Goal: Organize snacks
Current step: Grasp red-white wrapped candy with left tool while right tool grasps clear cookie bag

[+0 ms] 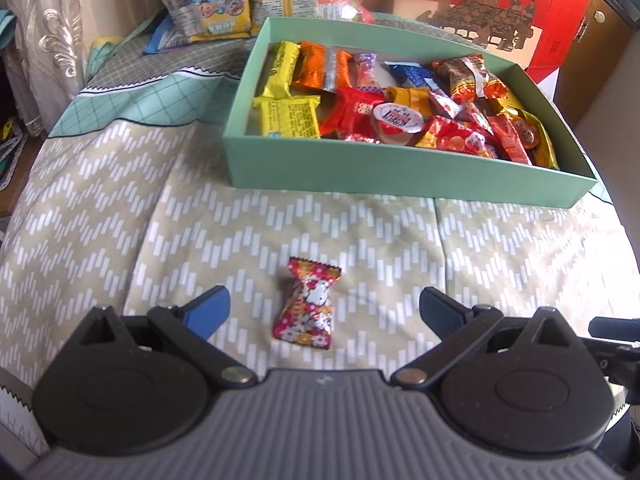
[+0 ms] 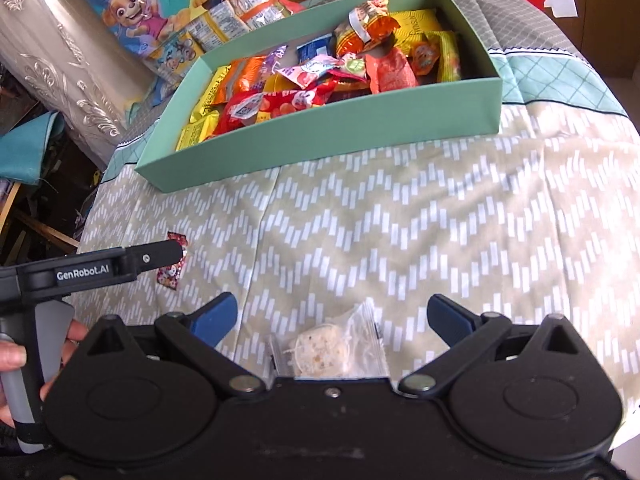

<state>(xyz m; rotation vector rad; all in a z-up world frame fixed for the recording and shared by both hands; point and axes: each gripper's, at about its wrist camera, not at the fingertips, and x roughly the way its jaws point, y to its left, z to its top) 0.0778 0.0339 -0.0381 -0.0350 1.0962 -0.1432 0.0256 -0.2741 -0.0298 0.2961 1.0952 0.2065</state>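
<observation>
A red wrapped candy point(image 1: 306, 304) with a white cat print lies on the chevron cloth, between the spread fingers of my open left gripper point(image 1: 323, 310). The same candy point(image 2: 173, 268) shows in the right wrist view, partly behind the left gripper's finger point(image 2: 152, 258). A clear packet with a pale round snack point(image 2: 326, 348) lies between the fingers of my open right gripper point(image 2: 332, 320). Neither gripper touches its snack. Beyond both stands a mint-green box point(image 1: 400, 170) point(image 2: 320, 136) filled with several colourful wrapped snacks.
Large snack bags point(image 1: 216, 8) and a cartoon-print bag point(image 2: 160, 4) lie behind the box. A red carton point(image 1: 500, 12) stands at the back right. A silvery curtain point(image 2: 52, 72) hangs left. A hand point(image 2: 12, 364) holds the left gripper's handle. The table edge drops off left.
</observation>
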